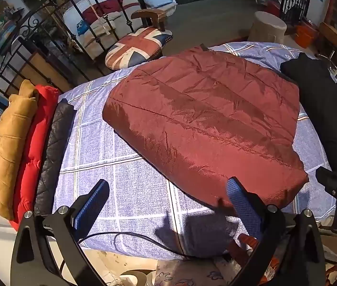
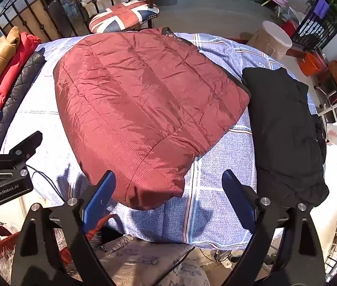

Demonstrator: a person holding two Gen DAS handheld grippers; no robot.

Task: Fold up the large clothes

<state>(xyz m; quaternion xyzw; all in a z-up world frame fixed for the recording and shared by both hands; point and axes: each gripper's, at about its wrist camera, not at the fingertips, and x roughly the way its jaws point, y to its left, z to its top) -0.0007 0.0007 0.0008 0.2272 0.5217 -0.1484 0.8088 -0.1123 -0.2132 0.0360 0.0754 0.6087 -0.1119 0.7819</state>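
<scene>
Maroon quilted jacket [image 1: 202,124] lies folded flat, a rough rectangle, at centre of the worktop w/ blue checked cloth [image 1: 125,166]. Its near corner sits at approx 6 o'clock, just ahead of both tools. Dark trim and a row of studs show at the far edge in the right wrist view.

Left gripper [image 1: 168,205]: jaws wide apart, nothing between the pads, pointing steeply down over bare cloth. Its right-side finger overlaps the jacket's near edge in view; contact cannot be confirmed.

Right gripper [image 2: 168,195]: jaws wide, empty, hovering over the jacket's near corner and the cloth beside it. No grip on fabric seen.

Black garment [image 2: 285,133] lies at 3 o'clock of the maroon jacket, edges touching or nearly so near the far end.

At 9 o'clock, along the worktop's edge, three folded items side by side: dark quilted piece [image 1: 51,147], red puffer [image 1: 34,140], tan puffer [image 1: 8,143] outermost.

Beyond, 12 o'clock: Union Jack stool [image 1: 137,47]. At approx 1 o'clock on the floor: pale round stool [image 1: 267,27].
</scene>
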